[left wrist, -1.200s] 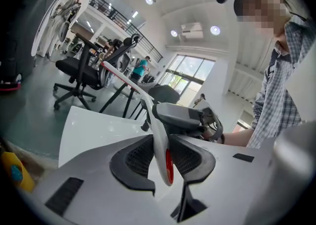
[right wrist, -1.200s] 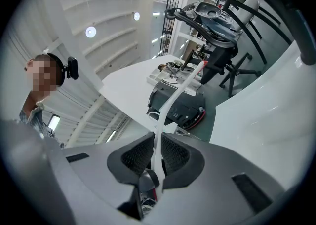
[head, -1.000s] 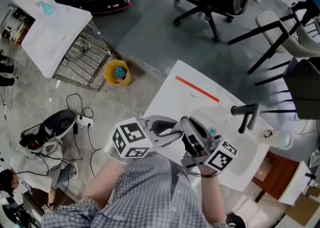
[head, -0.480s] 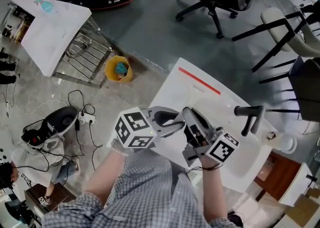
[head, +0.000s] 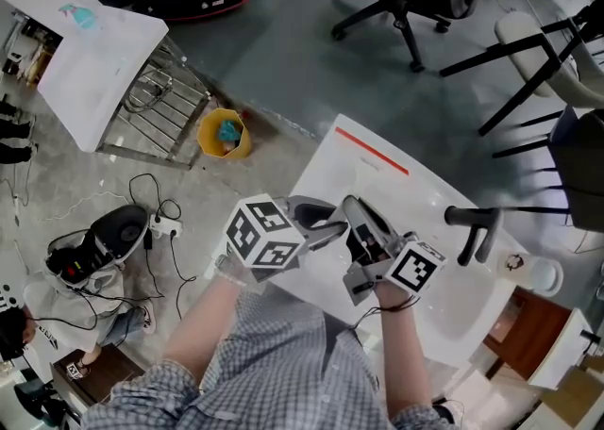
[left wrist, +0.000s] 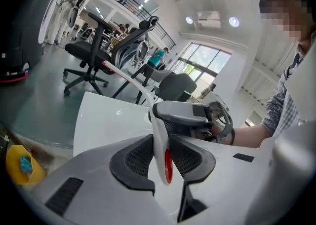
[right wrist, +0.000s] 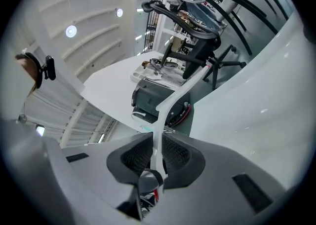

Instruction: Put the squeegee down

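White plastic squeegee [left wrist: 158, 128], pinched by both my left tongs [left wrist: 163, 156] and right tongs [right wrist: 157, 154], each clamped on its thin body, long axis running between them at the head view's centre, over the white counter [head: 396, 197], whose bare top lies upper right, I judge.

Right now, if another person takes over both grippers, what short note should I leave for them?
Left gripper: shut on the squeegee, a thin white piece with a red spot.
Right gripper: shut on the same squeegee, further along it.
Place: both grippers are over the near edge of the white table; the squeegee seems to be held above it, not resting on it.
Done: the squeegee is in hand.
Left: lower it onto a bare part of the table, open both jaws, draw back.
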Motion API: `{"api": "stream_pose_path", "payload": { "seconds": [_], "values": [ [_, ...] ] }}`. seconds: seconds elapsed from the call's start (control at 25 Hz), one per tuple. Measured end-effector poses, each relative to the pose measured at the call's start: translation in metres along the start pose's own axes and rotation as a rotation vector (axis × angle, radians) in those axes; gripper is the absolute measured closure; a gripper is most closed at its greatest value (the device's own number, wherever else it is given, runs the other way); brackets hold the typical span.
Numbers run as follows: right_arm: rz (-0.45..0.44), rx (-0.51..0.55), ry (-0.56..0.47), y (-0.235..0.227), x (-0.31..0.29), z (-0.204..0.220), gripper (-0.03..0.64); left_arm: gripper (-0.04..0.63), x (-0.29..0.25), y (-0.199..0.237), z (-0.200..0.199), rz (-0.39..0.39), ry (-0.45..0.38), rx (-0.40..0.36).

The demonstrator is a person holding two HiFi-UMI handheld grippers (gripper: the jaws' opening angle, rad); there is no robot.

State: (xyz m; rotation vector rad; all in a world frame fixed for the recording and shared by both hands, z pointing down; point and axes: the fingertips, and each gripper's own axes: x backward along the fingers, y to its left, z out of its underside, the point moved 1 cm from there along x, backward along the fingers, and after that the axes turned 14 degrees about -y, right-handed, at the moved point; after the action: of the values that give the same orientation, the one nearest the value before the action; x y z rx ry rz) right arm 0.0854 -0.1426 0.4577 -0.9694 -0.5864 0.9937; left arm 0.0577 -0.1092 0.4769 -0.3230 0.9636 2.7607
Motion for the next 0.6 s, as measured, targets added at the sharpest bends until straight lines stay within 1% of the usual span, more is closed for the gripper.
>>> {"api": "stream_pose_path", "payload": {
  "seconds": [0.24, 0.4, 0.6],
  "values": [
    [0.046, -0.040, -0.008, -0.019, -0.009, -0.002, 0.581, 0.491, -0.010, 0.016, 0.001, -0.008, 0.035, 0.015],
    [0.091, -0.053, 0.002, -0.031, -0.013, 0.002, 0.580, 0.489, -0.013, 0.027, 0.005, -0.027, 0.075, 0.020],
    [0.131, -0.072, 0.006, -0.042, -0.018, 0.008, 0.580, 0.488, -0.014, 0.037, 0.012, -0.049, 0.118, 0.055]
  ]
}}
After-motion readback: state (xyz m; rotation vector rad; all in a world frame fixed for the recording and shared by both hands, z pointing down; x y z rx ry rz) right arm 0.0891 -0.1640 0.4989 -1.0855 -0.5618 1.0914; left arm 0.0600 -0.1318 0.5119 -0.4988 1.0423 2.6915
